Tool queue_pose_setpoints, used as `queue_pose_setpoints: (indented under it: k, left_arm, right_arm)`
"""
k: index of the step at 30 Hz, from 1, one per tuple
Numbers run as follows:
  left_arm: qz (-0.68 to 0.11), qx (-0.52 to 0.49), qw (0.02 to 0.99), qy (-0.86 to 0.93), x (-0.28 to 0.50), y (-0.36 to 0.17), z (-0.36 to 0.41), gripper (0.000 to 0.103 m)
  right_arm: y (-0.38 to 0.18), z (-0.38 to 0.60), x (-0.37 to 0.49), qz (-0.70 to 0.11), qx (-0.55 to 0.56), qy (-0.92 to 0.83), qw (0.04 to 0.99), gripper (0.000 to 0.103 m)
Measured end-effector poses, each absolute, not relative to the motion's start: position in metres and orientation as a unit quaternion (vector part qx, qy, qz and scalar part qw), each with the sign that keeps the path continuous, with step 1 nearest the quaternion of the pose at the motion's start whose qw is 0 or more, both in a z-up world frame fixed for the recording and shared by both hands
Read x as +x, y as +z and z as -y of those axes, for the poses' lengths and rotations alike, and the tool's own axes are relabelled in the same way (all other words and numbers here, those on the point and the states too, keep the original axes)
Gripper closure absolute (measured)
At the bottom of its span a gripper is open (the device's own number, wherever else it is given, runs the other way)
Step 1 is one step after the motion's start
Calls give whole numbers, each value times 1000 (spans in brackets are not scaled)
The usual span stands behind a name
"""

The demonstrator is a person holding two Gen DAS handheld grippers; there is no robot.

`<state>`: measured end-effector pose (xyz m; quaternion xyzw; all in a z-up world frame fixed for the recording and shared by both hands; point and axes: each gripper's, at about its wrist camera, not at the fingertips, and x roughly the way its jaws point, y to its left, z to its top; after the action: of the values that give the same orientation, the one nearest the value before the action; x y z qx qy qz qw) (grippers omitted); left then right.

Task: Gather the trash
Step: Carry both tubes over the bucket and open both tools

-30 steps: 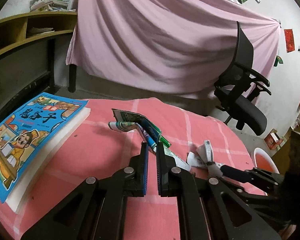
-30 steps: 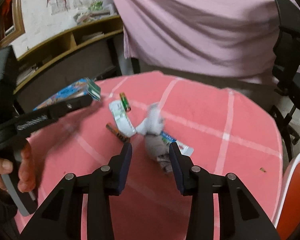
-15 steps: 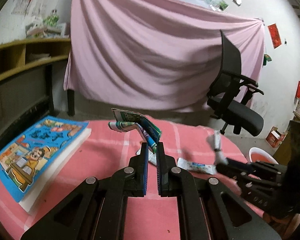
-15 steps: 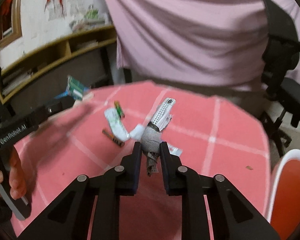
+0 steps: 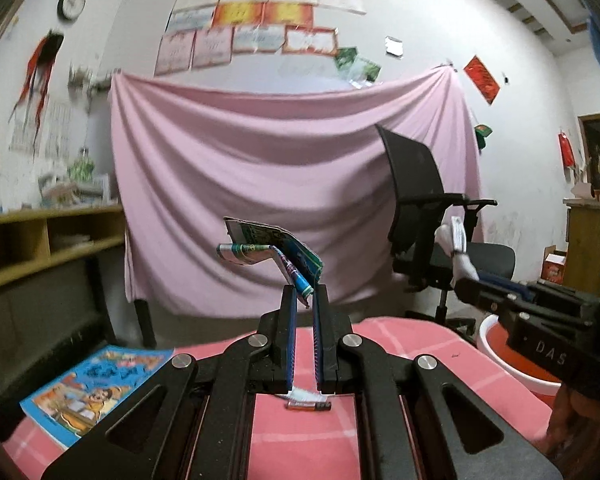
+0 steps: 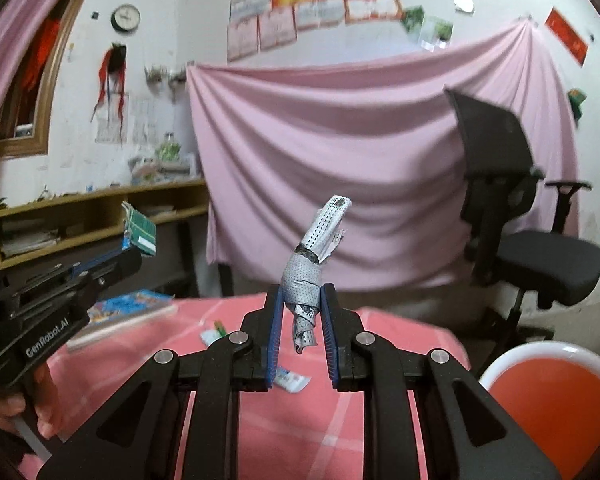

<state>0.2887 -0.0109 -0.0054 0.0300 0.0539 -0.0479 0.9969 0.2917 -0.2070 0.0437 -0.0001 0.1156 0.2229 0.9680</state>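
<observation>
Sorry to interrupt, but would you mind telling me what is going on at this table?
A person is clearing trash off the pink table with a handheld gripper in each hand. The left gripper is shut on a crumpled green wrapper, the right gripper on a twisted grey-white wad, both lifted clear of the table. An orange bin waits at the right. A battery, some packets and a book remain.

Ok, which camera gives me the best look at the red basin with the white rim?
The right wrist view. There the red basin shows its white rim and much of its red inside at lower right, beside the pink table. In the left wrist view the basin is mostly hidden behind the right gripper.
</observation>
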Motion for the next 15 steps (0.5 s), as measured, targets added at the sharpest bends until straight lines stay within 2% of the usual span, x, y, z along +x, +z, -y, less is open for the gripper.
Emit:
queue_pose_setpoints:
  k: [15]
  left_arm:
    - [-8,49,997,-62,268,5,78,98]
  right_arm:
    - [58,261,266,-65,40,165,983,86]
